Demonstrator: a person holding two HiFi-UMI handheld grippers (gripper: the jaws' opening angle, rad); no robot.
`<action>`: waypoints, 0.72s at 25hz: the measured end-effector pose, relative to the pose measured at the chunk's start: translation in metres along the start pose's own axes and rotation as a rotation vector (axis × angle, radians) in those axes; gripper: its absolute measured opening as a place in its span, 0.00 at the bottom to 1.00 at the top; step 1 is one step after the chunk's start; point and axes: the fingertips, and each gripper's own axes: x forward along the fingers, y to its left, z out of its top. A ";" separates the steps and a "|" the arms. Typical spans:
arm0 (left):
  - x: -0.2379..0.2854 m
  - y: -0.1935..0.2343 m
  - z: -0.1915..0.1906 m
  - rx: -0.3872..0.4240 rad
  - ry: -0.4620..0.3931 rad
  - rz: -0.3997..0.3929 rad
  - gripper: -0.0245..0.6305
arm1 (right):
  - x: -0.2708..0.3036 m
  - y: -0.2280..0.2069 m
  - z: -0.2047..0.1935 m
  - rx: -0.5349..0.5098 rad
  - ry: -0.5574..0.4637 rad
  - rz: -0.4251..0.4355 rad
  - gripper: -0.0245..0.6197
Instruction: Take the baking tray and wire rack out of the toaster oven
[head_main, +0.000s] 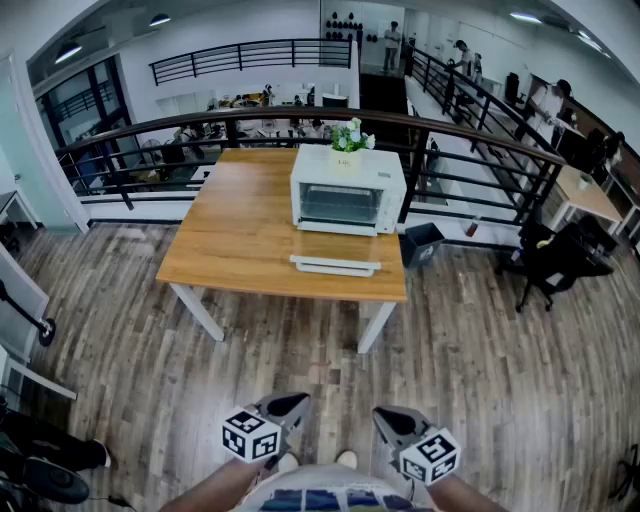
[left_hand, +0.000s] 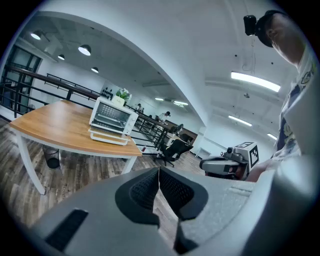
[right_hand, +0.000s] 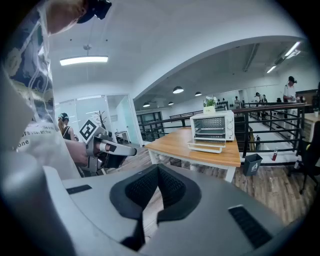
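- Head view: oven (head_main: 347, 190) at the far right corner of the table (head_main: 230, 250), door (head_main: 335, 265) folded down toward the near edge. Left gripper (head_main: 292, 403) and right gripper (head_main: 386, 417) low over the floor, well apart from the table.
- Left gripper view: jaws pressed together, nothing between.
- Right gripper view: jaws closed as well, empty. Rack (right_hand: 210, 131) inside the open oven; tray not possible to tell apart.

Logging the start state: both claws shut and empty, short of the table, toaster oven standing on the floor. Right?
One thing is off: the toaster oven stands on the wooden table, as the head view shows. The left claw and right claw are shut, empty and short of the table.
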 end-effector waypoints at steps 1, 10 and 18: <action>0.002 0.000 0.001 0.003 -0.003 -0.001 0.05 | 0.000 -0.002 0.002 -0.007 -0.012 0.002 0.04; 0.022 -0.005 0.005 0.000 0.003 0.011 0.05 | -0.003 -0.018 0.005 -0.008 -0.015 0.019 0.04; 0.054 -0.019 0.008 0.017 -0.013 0.047 0.05 | -0.020 -0.040 0.001 -0.052 -0.053 0.065 0.04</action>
